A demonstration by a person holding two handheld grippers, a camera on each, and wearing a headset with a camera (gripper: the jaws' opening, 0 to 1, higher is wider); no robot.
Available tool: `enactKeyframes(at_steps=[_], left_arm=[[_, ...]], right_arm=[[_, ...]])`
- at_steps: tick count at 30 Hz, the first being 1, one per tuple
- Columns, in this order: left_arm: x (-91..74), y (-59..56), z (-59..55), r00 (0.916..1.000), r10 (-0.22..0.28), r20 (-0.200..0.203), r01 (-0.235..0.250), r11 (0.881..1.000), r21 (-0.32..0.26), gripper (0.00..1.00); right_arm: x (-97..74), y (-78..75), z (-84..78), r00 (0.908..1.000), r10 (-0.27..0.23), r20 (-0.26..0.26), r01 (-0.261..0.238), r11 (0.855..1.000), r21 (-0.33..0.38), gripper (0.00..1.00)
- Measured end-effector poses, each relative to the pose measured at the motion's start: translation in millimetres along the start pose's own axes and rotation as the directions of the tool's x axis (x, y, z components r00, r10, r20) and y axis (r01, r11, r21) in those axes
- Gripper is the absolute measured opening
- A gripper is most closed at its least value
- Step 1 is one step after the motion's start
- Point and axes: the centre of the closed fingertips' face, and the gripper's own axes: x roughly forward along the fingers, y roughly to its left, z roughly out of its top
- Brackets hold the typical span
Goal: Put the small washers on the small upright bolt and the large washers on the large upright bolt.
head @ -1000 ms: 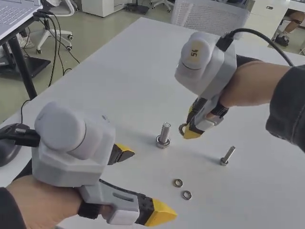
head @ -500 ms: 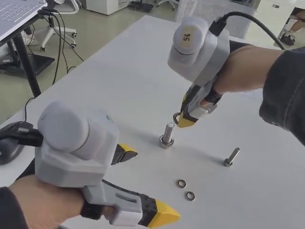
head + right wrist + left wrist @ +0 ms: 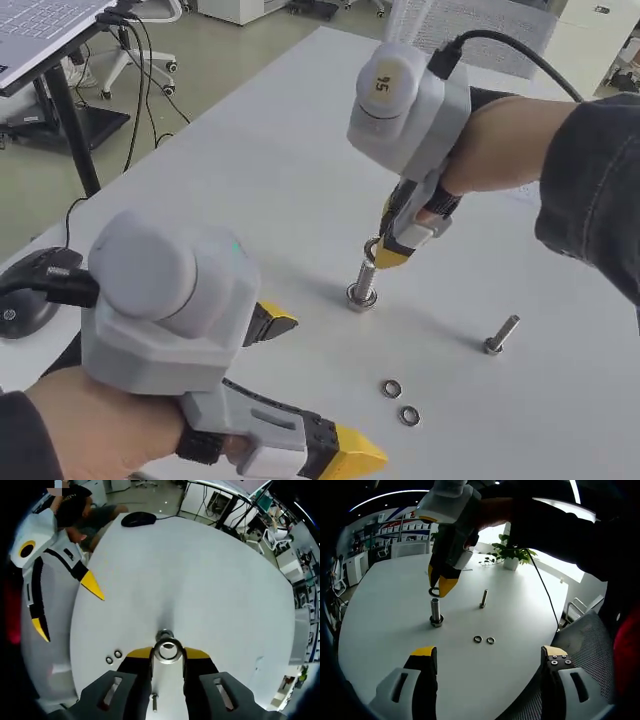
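**Head view.** My right gripper (image 3: 385, 256) hangs nose-down over the large bolt (image 3: 365, 282). Its jaws are clamped on a large washer (image 3: 372, 247), which sits just above the bolt's top. The small bolt (image 3: 500, 334) stands well apart. Two small washers (image 3: 391, 388) lie on the table (image 3: 250, 180) near my left gripper (image 3: 318, 392), whose jaws stand wide apart and hold nothing.

**Left gripper view.** The washer looks close to level, with a thin gap above the bolt's top. From this side I cannot tell whether the hole is centred.

**Right gripper view.** The bolt's top shows just beyond the washer's far edge, not through the hole.

**Assessment.**
- I would nudge the washer across until the bolt's tip shows inside the ring.
- I would keep the washer flat and lower it until the thread is well through, and only then part the jaws.
- Releasing early risks the washer catching on the bolt's top and rolling away.
- Side pressure could tip the bolt.
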Motion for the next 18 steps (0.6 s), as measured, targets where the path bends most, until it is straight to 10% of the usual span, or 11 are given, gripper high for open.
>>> enactKeyframes(at_steps=[18], left_arm=[[-0.5, 1.1, -1.9, 1.0000, 0.001, 0.002, -0.001, 1.000, -0.008, 0.85]], right_arm=[[15.6, -0.2, -2.6, 0.9991, 0.032, -0.027, -0.032, 0.999, -0.002, 0.23]])
